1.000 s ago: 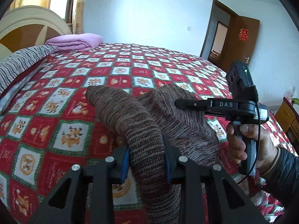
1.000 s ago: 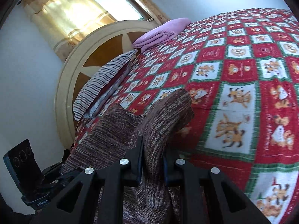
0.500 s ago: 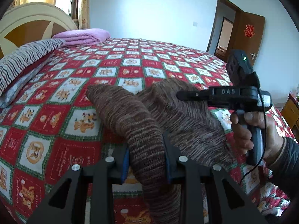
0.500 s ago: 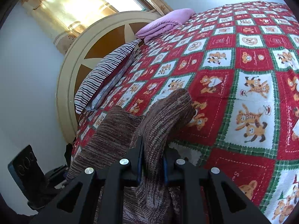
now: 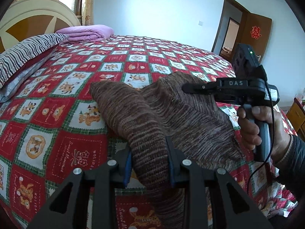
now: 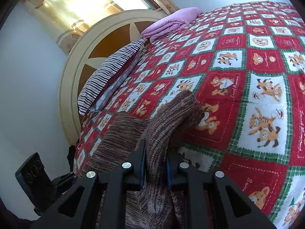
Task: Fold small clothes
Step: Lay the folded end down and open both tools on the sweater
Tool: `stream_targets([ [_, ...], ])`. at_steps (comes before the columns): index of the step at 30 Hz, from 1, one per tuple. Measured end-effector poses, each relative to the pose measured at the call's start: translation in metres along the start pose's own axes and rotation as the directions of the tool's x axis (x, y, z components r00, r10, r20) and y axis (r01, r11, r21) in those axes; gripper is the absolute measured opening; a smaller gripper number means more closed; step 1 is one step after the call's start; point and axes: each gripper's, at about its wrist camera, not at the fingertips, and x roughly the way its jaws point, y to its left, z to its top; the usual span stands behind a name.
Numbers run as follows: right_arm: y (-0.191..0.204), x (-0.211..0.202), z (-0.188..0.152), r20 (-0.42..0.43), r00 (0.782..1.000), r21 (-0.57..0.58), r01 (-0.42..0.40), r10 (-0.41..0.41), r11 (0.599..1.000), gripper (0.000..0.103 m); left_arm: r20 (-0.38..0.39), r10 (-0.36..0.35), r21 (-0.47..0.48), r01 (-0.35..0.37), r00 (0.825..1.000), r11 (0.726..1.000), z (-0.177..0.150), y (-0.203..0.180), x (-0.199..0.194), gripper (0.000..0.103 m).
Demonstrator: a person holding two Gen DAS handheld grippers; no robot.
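Garment [image 5: 144,118] on bedspread [image 5: 63,99] near its front edge, 2 ends each clamped between gripper fingers: left gripper [image 5: 149,164], right gripper [image 6: 154,158]. Pillow [image 5: 24,55] far left by headboard [image 5: 28,15]; folded blanket [image 5: 85,32] behind it.

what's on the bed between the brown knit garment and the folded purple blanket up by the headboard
Nothing but bare quilt. In the left wrist view, the red checked squares run unbroken from the brown knit garment to the purple blanket.
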Motion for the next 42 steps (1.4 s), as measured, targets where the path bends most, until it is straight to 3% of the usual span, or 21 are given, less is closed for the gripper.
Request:
stream_targets([
  [5,-0.017,0.005,0.002,-0.005,0.999,0.039,0.035,-0.035,0.999,0.017,-0.033,0.030,-0.009,-0.030,0.999,1.000,-0.009,0.003,0.015,0.033],
  [11,-0.033,0.014,0.000,-0.037,0.996,0.062,0.079,-0.076,0.995,0.017,-0.049,0.068,-0.026,-0.069,0.996,0.997,-0.019,0.007,0.026,0.051],
  [13,-0.036,0.015,-0.002,-0.041,0.996,0.069,0.083,-0.081,0.994,0.017,-0.041,0.086,-0.032,-0.087,0.995,0.996,-0.020,0.011,0.026,0.061],
  [19,-0.046,0.014,-0.010,-0.045,0.995,0.088,0.095,-0.092,0.992,0.017,-0.039,0.082,-0.061,-0.084,0.996,0.995,-0.019,0.016,0.022,0.068],
  [21,-0.044,0.010,-0.010,-0.037,0.993,0.083,0.111,-0.108,0.990,0.018,-0.008,0.095,-0.061,-0.095,0.995,0.994,-0.012,0.014,0.013,0.068],
  [24,-0.035,-0.001,-0.014,-0.028,0.990,0.054,0.138,-0.137,0.989,0.028,0.069,0.137,-0.066,-0.133,0.988,0.989,-0.002,0.017,-0.003,0.085],
  [26,-0.022,-0.017,-0.019,0.014,0.976,0.006,0.216,-0.216,0.976,0.040,0.102,0.189,-0.051,-0.185,0.977,0.981,0.006,0.022,-0.003,0.088],
  [27,-0.013,-0.032,-0.024,0.067,0.969,-0.014,0.241,-0.239,0.971,0.040,0.100,0.206,-0.045,-0.202,0.973,0.978,0.008,0.024,0.001,0.088],
  [30,0.009,-0.060,-0.032,0.127,0.980,-0.042,0.163,-0.156,0.986,0.040,0.058,0.254,-0.038,-0.253,0.965,0.967,0.009,0.037,0.024,0.088],
  [33,0.027,-0.055,-0.047,0.038,0.996,-0.107,0.078,-0.074,0.991,0.040,-0.007,0.269,-0.054,-0.269,0.963,0.962,0.003,0.049,0.047,0.095],
  [36,0.021,-0.032,-0.063,-0.067,0.986,-0.129,0.144,-0.154,0.981,0.040,-0.025,0.263,-0.079,-0.264,0.964,0.961,0.002,0.055,0.048,0.101],
  [37,0.014,-0.026,-0.069,-0.066,0.979,-0.136,0.184,-0.194,0.973,0.040,-0.032,0.267,-0.082,-0.268,0.963,0.960,0.002,0.056,0.049,0.103],
  [40,0.011,-0.034,-0.069,-0.036,0.983,-0.105,0.178,-0.182,0.978,0.040,-0.045,0.263,-0.100,-0.267,0.964,0.959,0.002,0.057,0.048,0.103],
  [42,0.018,-0.044,-0.071,-0.021,0.969,-0.139,0.240,-0.245,0.961,0.040,-0.037,0.272,-0.105,-0.275,0.962,0.956,0.000,0.052,0.040,0.102],
])
